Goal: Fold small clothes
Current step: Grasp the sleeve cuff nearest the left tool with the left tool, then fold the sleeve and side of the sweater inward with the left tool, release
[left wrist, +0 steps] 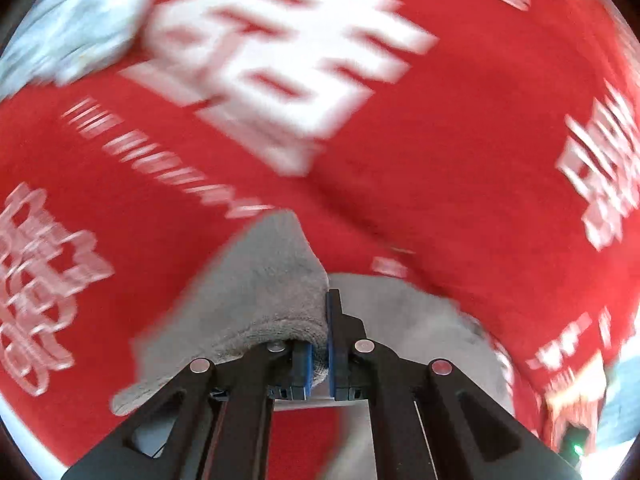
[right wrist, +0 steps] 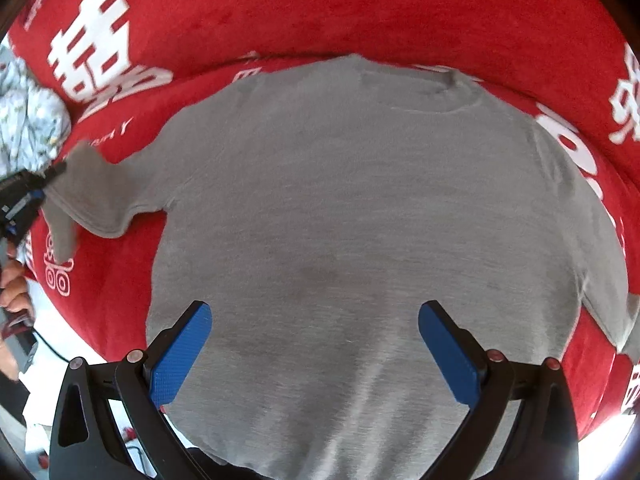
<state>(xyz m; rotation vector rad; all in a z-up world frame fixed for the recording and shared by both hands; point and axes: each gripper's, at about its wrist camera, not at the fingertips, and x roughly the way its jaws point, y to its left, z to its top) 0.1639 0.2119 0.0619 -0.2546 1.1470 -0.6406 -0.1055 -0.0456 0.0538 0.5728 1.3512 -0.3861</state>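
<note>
Red blanket (right wrist: 360, 8) underlies a grey T-shirt (right wrist: 360, 220), spread flat; left gripper (left wrist: 319, 344) pinches its sleeve, right gripper (right wrist: 316, 344) spread wide at lower centre.

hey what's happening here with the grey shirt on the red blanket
A person with a gripper in each hand is starting to fold a grey T-shirt laid flat on a red blanket with white characters. The left gripper is shut on the shirt's sleeve and holds it off the blanket. The right gripper hangs open over the lower part of the shirt, its fingers holding nothing. A pale patterned cloth lies off to one side.
</note>
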